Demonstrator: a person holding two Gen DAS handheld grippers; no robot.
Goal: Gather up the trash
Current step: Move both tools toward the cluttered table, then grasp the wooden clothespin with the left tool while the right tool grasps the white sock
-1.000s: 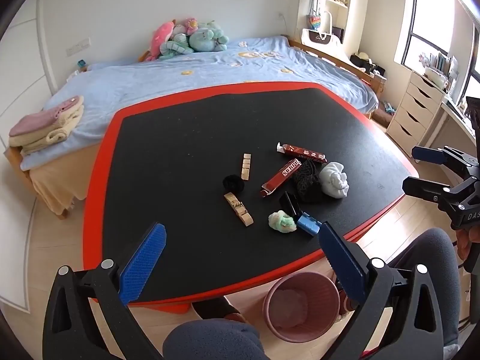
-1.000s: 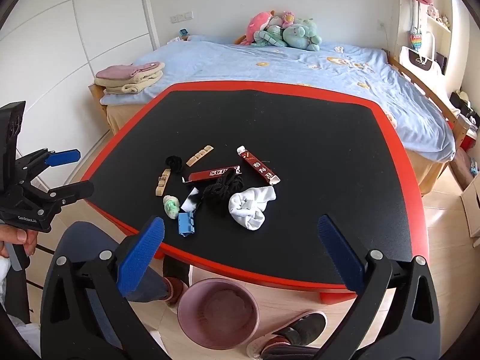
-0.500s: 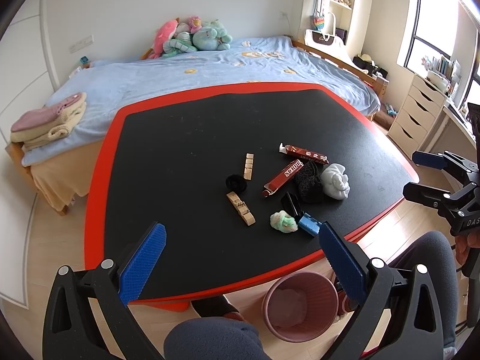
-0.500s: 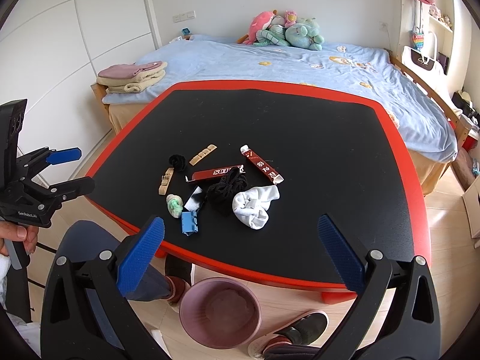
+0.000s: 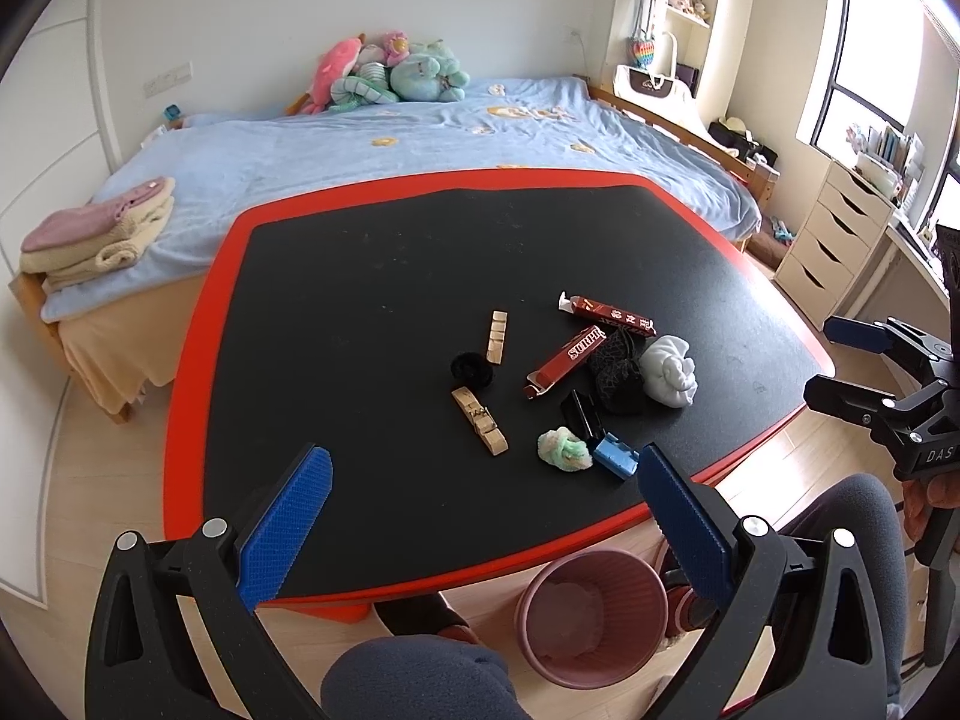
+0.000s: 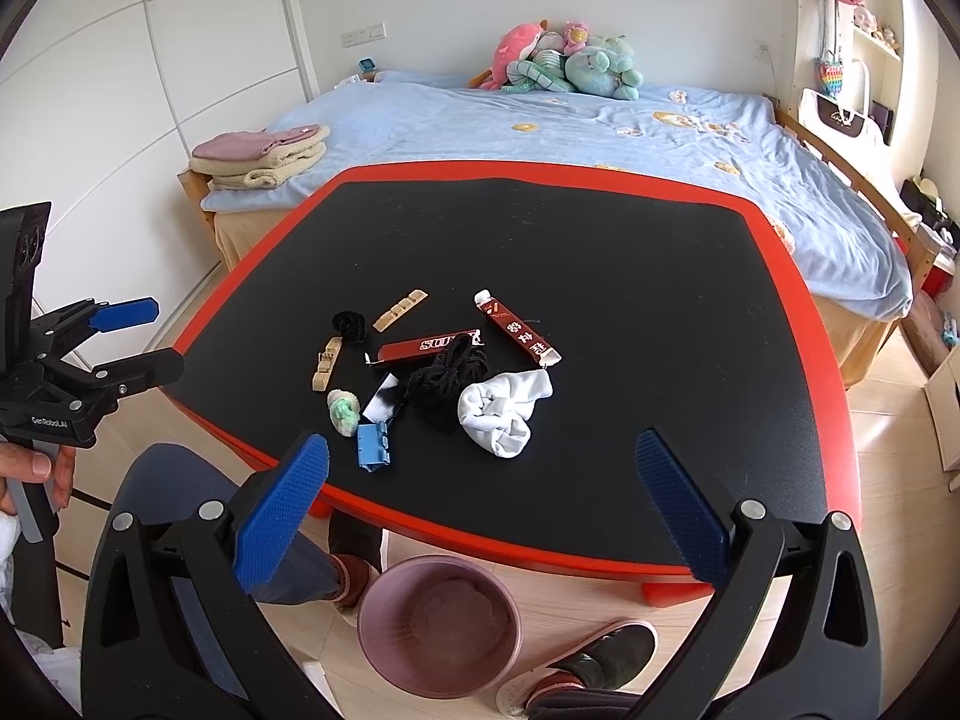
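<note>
A heap of small things lies on the black table (image 5: pixel 360 312): two dark red wrappers (image 5: pixel 567 359) (image 6: pixel 517 329), a green-white wad (image 5: pixel 563 449), a blue clip (image 6: pixel 373 445), a white sock (image 6: pixel 501 411), black netting (image 6: pixel 445 381), a black hair tie (image 5: pixel 471 369) and wooden clothespins (image 5: pixel 480 420). A pink bin (image 6: pixel 439 624) stands on the floor below the table's near edge. My left gripper (image 5: pixel 480 516) is open and empty over the near edge. My right gripper (image 6: pixel 480 504) is open and empty, also at the near edge.
The table has a red rim (image 6: pixel 540 558). A bed with a blue cover (image 5: pixel 420 144) stands behind it, with folded towels (image 5: pixel 96 234) and plush toys (image 6: pixel 564 60). A white drawer unit (image 5: pixel 840 240) stands at the right. The person's knees and slippers (image 6: pixel 600 660) are near the bin.
Both grippers have drifted slightly; the view shifted a little toward the table. Both stay open and empty. The things on the table have not moved.
</note>
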